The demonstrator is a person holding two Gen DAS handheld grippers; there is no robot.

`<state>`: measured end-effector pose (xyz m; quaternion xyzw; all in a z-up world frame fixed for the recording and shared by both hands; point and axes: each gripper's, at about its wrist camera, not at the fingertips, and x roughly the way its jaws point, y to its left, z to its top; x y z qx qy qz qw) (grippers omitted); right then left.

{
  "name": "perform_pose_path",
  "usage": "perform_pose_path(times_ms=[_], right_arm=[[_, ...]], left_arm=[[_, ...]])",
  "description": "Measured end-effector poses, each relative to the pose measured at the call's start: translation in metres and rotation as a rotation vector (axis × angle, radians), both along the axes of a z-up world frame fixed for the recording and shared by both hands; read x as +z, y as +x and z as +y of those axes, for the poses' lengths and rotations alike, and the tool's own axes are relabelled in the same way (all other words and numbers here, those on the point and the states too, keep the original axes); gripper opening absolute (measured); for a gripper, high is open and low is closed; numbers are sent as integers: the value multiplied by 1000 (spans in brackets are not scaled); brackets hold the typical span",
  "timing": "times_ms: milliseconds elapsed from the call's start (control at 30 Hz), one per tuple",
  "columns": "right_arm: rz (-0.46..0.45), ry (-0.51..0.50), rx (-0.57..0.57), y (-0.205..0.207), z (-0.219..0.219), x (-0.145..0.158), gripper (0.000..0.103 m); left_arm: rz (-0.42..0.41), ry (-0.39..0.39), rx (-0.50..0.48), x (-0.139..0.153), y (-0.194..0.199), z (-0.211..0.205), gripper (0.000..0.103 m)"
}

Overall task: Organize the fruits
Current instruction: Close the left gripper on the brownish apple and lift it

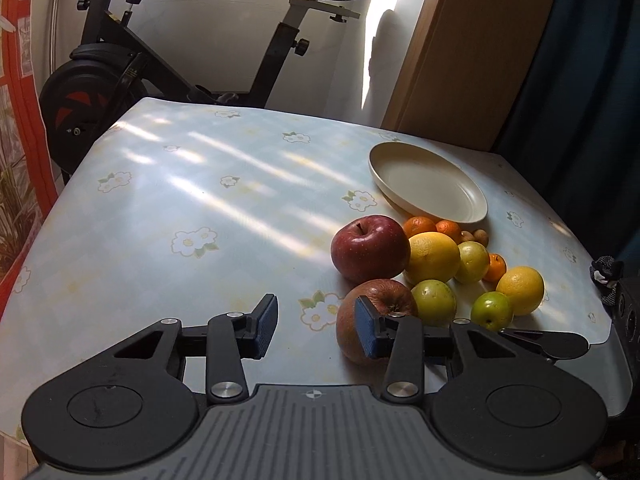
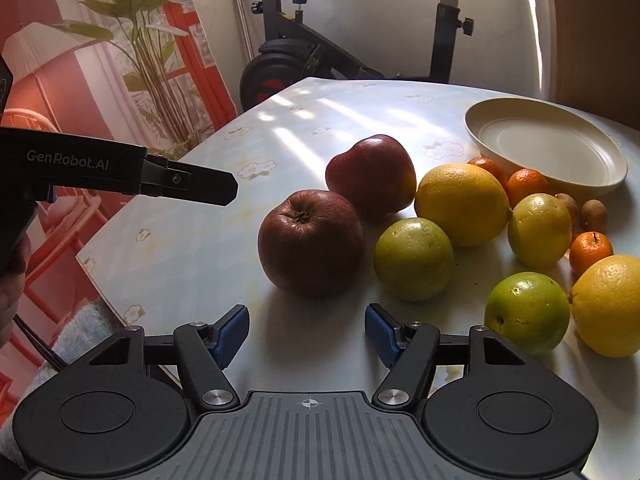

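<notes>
A pile of fruit lies on the flowered table by an empty cream plate (image 1: 430, 184) (image 2: 548, 144). Two red apples: a near one (image 1: 360, 320) (image 2: 310, 242) and a far one (image 1: 370, 254) (image 2: 372, 176). Beside them lie yellow citrus (image 1: 434, 256) (image 2: 462, 204), green fruits (image 2: 414, 258), small tangerines (image 2: 526, 186) and small brown fruits (image 2: 592, 214). My left gripper (image 1: 316, 330) is open and empty, just left of the near apple. My right gripper (image 2: 306, 334) is open and empty, just in front of the near apple.
An exercise bike (image 1: 120, 76) stands past the table's far edge. A wooden panel (image 1: 472, 48) and a dark curtain stand at the right. The left gripper's body (image 2: 120, 172) shows at the left in the right wrist view. A red printed backdrop (image 2: 100, 80) hangs at the left.
</notes>
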<state>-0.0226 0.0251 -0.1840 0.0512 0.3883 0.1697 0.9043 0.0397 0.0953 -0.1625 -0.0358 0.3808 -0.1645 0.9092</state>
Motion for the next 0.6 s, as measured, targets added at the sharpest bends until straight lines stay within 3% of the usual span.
perform_pose_path(times_ms=[133,233,600], right_arm=[[-12,-5,11,4,2,-1,61],[-20,-8,20,8,2,-2,59],[-50,-23,47,17,8,-4,56]], left_arm=[[5,-15,-46,-2,9,-11,44],[29,-50,-60,-8,16,-17,36],[127,-149,-71,-28,32,-12,36]])
